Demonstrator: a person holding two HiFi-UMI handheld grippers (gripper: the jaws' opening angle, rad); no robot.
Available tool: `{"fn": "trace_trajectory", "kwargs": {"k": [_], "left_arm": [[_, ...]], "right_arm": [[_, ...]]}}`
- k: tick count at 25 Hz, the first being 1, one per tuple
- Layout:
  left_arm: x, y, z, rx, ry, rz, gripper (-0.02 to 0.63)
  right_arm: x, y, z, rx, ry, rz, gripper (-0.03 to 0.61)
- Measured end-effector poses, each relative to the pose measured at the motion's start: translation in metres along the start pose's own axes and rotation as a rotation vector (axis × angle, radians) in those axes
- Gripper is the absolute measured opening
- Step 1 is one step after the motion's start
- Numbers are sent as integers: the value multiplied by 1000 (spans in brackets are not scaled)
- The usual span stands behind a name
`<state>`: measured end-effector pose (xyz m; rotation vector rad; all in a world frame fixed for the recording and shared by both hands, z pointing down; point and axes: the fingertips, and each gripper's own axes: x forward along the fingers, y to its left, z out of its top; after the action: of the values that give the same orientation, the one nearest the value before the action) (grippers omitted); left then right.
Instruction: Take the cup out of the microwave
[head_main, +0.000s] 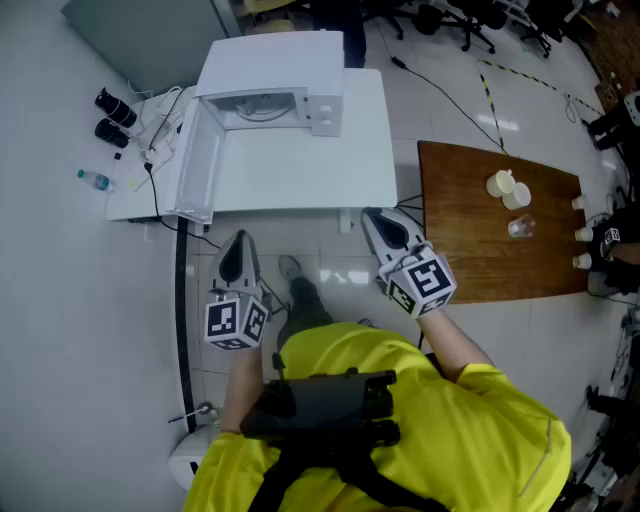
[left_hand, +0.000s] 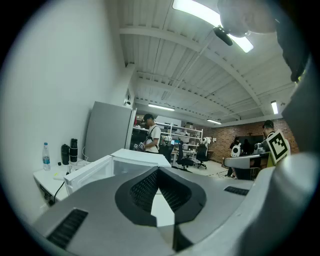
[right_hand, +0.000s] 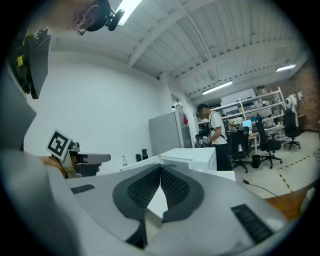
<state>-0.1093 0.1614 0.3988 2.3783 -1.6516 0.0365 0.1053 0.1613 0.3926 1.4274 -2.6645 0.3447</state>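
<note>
Microwave (head_main: 270, 60) door hangs open at upper centre, no cup visible inside; cups (head_main: 508, 189) stand on the wooden worktop (head_main: 470, 250) at right. Left gripper (head_main: 240, 240) and right gripper (head_main: 375, 220) clenched, empty: extraction probably finished.

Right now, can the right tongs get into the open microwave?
Probably yes. The microwave has its door swung open to the left, and the white table in front of it is bare, so nothing blocks the right tongs. They are shut, back at the table's near edge.
</note>
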Motion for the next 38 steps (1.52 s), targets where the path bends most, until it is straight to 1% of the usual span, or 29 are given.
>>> {"fn": "trace_trajectory", "kwargs": {"k": [6, 8, 9, 10, 12, 13, 14, 17, 19, 20, 25, 27, 29, 30, 31, 33, 34, 36, 38], "left_arm": [[65, 91, 29, 8, 19, -11, 2], [82, 116, 41, 14, 21, -26, 2], [90, 127, 45, 15, 24, -34, 2], [97, 139, 47, 16, 29, -39, 2], [111, 162, 48, 17, 41, -41, 2], [118, 172, 47, 15, 49, -40, 2], [123, 179, 44, 10, 58, -40, 2], [139, 186, 32, -12, 87, -53, 2], [152, 189, 24, -17, 109, -66, 2], [159, 190, 19, -20, 123, -71, 2], [183, 190, -4, -35, 186, -87, 2], [194, 190, -12, -23, 198, -91, 2], [211, 193, -25, -13, 218, -88, 2], [220, 196, -32, -12, 230, -82, 2], [228, 199, -38, -14, 242, -73, 2], [241, 201, -47, -15, 255, -72, 2], [246, 200, -49, -15, 257, -78, 2], [252, 201, -50, -14, 267, -83, 2], [252, 205, -54, -17, 283, -75, 2]], "right_arm": [[138, 18, 21, -18, 21, 48, 11], [183, 29, 26, -33, 39, 79, 12], [204, 35, 25, -41, 51, 98, 23], [225, 40, 24, -48, 63, 116, 66], [265, 46, 14, -57, 87, 143, 120], [284, 46, 7, -61, 103, 147, 157], [300, 43, -3, -66, 123, 147, 167], [340, 26, -30, -67, 168, 142, 168], [368, 11, -46, -56, 187, 146, 259], [384, 2, -55, -54, 197, 147, 267], [465, -43, -114, -80, 271, 149, 267], [496, -62, -131, -65, 292, 143, 352], [524, -81, -141, -49, 302, 131, 362], [537, -90, -148, -44, 309, 121, 377], [549, -97, -155, -47, 317, 112, 407], [568, -107, -166, -82, 325, 107, 410], [578, -110, -168, -104, 322, 108, 443], [596, -116, -168, -122, 305, 105, 445], [611, -119, -167, -119, 295, 105, 445]]}}
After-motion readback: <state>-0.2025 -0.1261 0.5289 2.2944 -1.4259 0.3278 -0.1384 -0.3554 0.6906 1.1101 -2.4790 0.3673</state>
